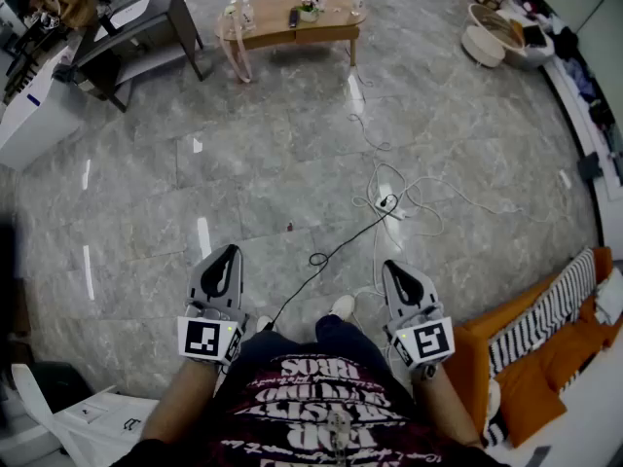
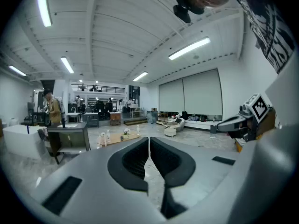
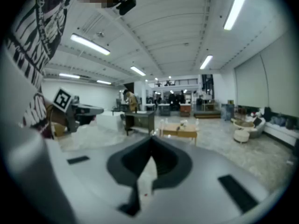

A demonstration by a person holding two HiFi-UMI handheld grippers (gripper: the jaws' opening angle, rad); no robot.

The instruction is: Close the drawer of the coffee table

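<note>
The wooden coffee table (image 1: 292, 22) stands far across the marble floor, with bottles, a small plant and a dark remote on top. It shows small in the left gripper view (image 2: 119, 137) and the right gripper view (image 3: 180, 132). From this distance I cannot tell how its drawer stands. My left gripper (image 1: 231, 251) and right gripper (image 1: 392, 265) hang low in front of the person's body, both pointing at the table. Each is shut with nothing between its jaws (image 2: 149, 139) (image 3: 152, 137).
A dark desk (image 1: 136, 32) stands left of the coffee table. White cables and a power strip (image 1: 389, 207) lie on the floor between me and the table. An orange sofa with a striped blanket (image 1: 545, 329) is at the right. Round low tables (image 1: 487, 37) sit at the far right.
</note>
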